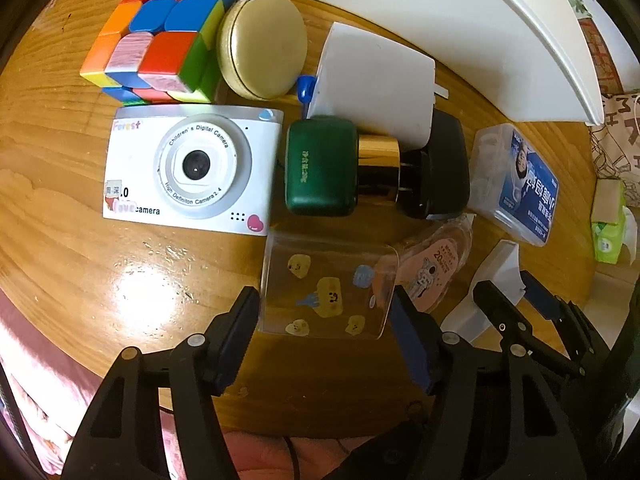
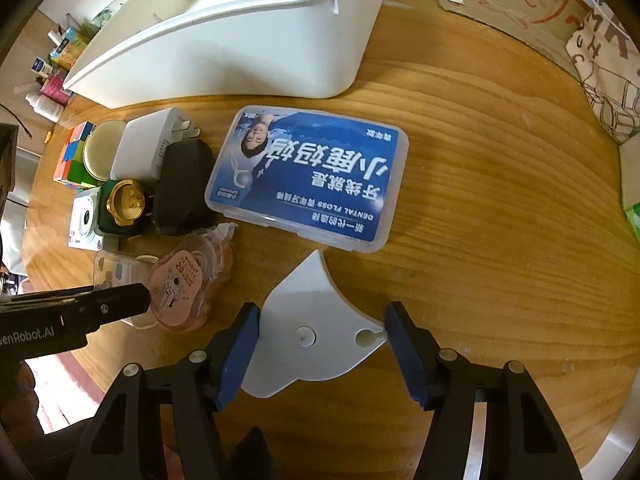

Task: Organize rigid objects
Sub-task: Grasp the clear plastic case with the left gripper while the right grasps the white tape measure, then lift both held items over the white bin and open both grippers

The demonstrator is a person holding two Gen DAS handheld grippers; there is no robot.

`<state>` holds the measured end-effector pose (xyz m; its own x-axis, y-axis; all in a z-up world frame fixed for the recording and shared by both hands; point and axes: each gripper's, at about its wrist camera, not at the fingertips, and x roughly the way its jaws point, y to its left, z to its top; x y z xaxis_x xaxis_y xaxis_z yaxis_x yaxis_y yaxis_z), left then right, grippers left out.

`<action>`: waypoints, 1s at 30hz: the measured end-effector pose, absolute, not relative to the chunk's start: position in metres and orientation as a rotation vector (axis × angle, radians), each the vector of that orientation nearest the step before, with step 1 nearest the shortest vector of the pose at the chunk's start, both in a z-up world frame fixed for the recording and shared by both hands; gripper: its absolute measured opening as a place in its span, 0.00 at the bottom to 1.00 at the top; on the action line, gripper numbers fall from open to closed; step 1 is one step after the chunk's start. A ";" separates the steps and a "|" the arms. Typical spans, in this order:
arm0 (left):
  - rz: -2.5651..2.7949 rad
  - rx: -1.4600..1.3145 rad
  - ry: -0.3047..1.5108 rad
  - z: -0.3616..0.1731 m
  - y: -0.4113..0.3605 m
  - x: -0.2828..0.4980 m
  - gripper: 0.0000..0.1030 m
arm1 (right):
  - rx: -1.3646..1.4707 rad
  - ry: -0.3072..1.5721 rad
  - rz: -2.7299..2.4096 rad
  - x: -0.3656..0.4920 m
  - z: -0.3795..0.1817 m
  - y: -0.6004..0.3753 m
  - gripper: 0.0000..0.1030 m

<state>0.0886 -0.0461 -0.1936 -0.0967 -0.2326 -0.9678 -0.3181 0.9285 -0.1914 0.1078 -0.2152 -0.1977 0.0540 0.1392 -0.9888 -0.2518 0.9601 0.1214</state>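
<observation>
My left gripper (image 1: 326, 308) points down at a clear flat case with yellow cartoon stickers (image 1: 324, 280); both pads meet its left and right edges. A pink tape dispenser (image 1: 432, 268) lies against the case's right side. My right gripper (image 2: 322, 320) straddles a flat white curved plastic piece (image 2: 308, 312) with a round hole, and its blue pads touch the piece's two sides. A blue-labelled dental floss box (image 2: 308, 176) lies just beyond that piece. Both items rest on the round wooden table (image 1: 80, 240).
Behind the case lie a white children's camera (image 1: 192, 168), a colour cube (image 1: 160, 32), a round gold case (image 1: 262, 44), a green box with a gold cap (image 1: 320, 164), a white charger (image 1: 372, 80) and a black adapter (image 1: 440, 168). A white basket (image 2: 240, 40) stands at the back.
</observation>
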 end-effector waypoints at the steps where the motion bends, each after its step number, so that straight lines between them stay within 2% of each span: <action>1: 0.070 -0.423 1.681 -0.193 -0.045 0.088 0.67 | -0.089 1.490 0.293 0.107 -0.197 -0.217 0.63; 17: -0.042 -0.349 1.662 -0.166 -0.018 0.068 0.67 | 0.012 1.483 0.181 0.080 -0.196 -0.230 0.63; 30: -0.124 -0.253 1.645 -0.123 0.026 0.067 0.67 | 0.089 1.404 0.125 0.080 -0.149 -0.255 0.63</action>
<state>0.0665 0.0261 -0.1228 -0.0730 -0.2380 -0.9685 -0.0906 0.9687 -0.2312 0.0805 -0.2551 -0.1485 0.1610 0.1398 -0.9770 -0.0348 0.9901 0.1360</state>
